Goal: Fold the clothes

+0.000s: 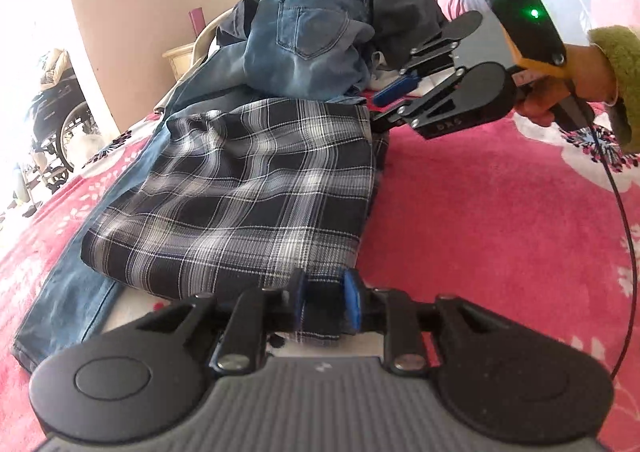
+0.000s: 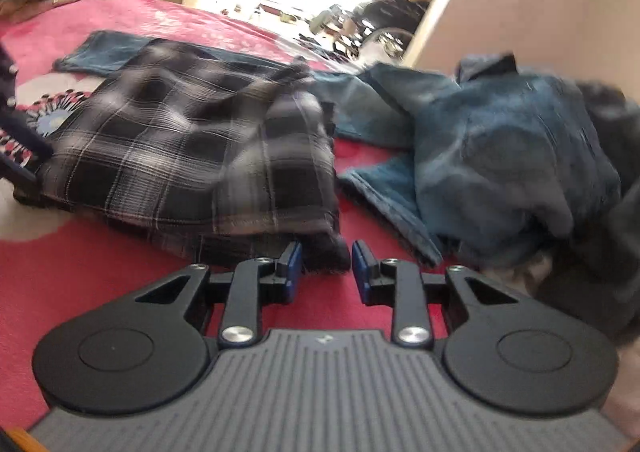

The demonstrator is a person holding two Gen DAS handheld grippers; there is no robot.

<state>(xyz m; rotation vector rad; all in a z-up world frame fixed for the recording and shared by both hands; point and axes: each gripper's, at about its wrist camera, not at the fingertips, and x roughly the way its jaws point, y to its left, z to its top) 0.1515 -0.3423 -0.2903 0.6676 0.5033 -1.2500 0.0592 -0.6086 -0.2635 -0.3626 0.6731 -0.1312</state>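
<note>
Lying folded, black-and-white plaid shirt (image 1: 236,188), hem seemingly loose between both part-open claws, left (image 1: 325,302), right (image 2: 326,266).

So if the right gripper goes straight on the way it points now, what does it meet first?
Most likely the folded plaid garment: its near corner lies right ahead of the right gripper, between the open fingertips. Depth is blurred here.

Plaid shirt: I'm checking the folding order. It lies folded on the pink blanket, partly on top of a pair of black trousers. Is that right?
Not quite. The plaid shirt lies folded on the pink blanket, but what it partly covers is a pair of blue jeans, not black trousers. The left wrist view shows a denim leg sticking out from under it.
</note>
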